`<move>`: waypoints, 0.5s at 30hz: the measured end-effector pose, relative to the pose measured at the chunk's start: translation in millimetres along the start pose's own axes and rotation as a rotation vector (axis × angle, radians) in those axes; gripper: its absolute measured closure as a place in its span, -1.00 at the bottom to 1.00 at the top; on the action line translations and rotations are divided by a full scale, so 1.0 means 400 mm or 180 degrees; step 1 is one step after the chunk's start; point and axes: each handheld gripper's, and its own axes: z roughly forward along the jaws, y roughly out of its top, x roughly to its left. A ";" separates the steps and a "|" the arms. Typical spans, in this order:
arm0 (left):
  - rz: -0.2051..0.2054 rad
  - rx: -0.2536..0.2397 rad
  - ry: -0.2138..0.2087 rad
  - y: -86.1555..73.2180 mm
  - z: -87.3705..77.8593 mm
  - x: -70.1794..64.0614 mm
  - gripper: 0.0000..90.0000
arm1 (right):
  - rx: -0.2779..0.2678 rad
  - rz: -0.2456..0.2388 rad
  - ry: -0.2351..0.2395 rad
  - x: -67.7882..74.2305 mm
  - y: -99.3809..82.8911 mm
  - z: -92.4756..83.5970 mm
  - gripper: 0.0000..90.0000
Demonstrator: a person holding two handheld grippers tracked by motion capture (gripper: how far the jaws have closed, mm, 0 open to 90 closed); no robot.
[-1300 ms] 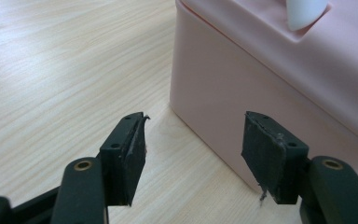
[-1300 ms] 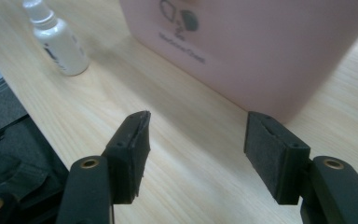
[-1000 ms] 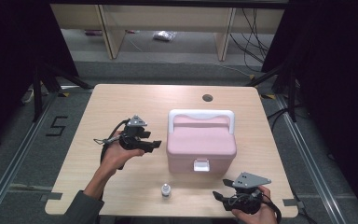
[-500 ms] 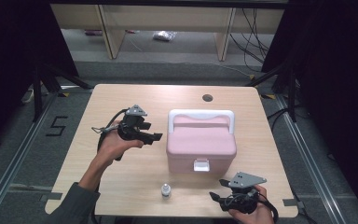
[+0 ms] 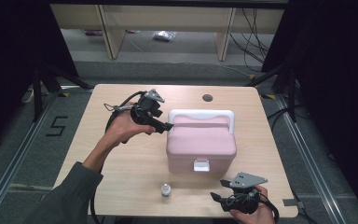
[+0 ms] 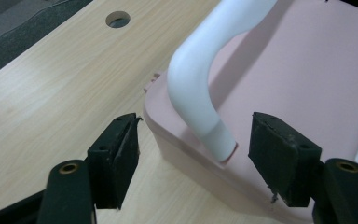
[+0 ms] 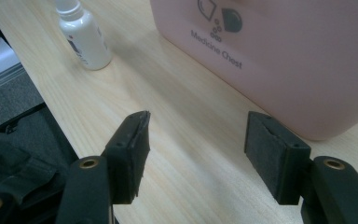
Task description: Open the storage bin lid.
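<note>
The left gripper (image 6: 193, 161), jaws just opening wide and empty, straddles the near end of the white handle (image 6: 205, 88), which runs away across the pink chest (image 5: 200, 144)

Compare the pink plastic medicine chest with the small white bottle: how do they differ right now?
The pink plastic medicine chest is far larger than the small white bottle. The chest is a rounded box with a white handle on top; the bottle is a slim upright cylinder. The left gripper has its open jaws either side of the handle's end; the bottle stands untouched. Both rest on the wooden table.
</note>
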 end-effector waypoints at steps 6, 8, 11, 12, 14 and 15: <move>0.0112 0.0101 -0.0012 0.028 0.017 0.011 -0.31 | -0.0009 -0.0112 0.0018 -0.006 -0.001 0.003 -0.08; 0.0141 0.0115 -0.0003 0.035 0.024 0.010 -0.31 | -0.0009 -0.0091 0.0042 -0.006 -0.002 0.005 -0.08; 0.0210 0.0123 -0.0046 0.047 0.031 0.007 -0.26 | -0.0001 -0.0100 0.0016 -0.007 -0.003 0.003 -0.08; 0.0260 0.0156 -0.0040 0.053 0.035 0.005 -0.26 | 0.0010 -0.0081 0.0047 -0.007 -0.003 0.004 -0.08; 0.0303 0.0201 -0.0047 0.065 0.042 0.003 -0.26 | 0.0000 -0.0110 0.0027 -0.008 -0.003 0.004 -0.08; 0.0320 0.0214 -0.0037 0.071 0.044 0.001 -0.24 | 0.0004 -0.0051 0.0050 -0.004 -0.004 0.004 -0.08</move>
